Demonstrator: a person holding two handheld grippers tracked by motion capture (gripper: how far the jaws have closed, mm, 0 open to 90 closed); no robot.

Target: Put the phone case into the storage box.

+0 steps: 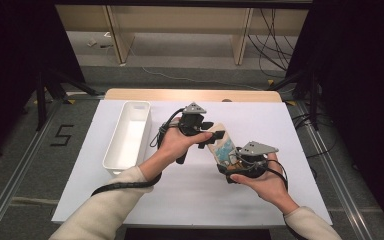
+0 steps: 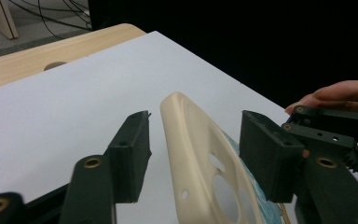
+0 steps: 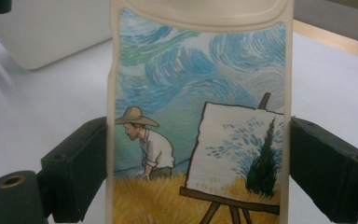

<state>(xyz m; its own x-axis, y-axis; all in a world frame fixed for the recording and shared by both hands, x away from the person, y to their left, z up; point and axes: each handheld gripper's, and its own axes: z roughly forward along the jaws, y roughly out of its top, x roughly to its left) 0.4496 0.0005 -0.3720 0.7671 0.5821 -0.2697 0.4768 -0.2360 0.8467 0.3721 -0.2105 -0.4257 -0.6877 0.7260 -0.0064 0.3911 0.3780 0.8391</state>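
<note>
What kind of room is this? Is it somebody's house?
Probably not a house. It looks like a lab or workshop set up for recording: a white-covered table ringed by black curtains, loose cables on the floor, and a taped number 5 marking the spot.

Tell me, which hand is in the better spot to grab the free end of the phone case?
Left. The left hand-held gripper already has its jaws on either side of the phone case, not yet touching. The right hand-held gripper is busy clamping the case's other end, so it probably can't let go.
</note>
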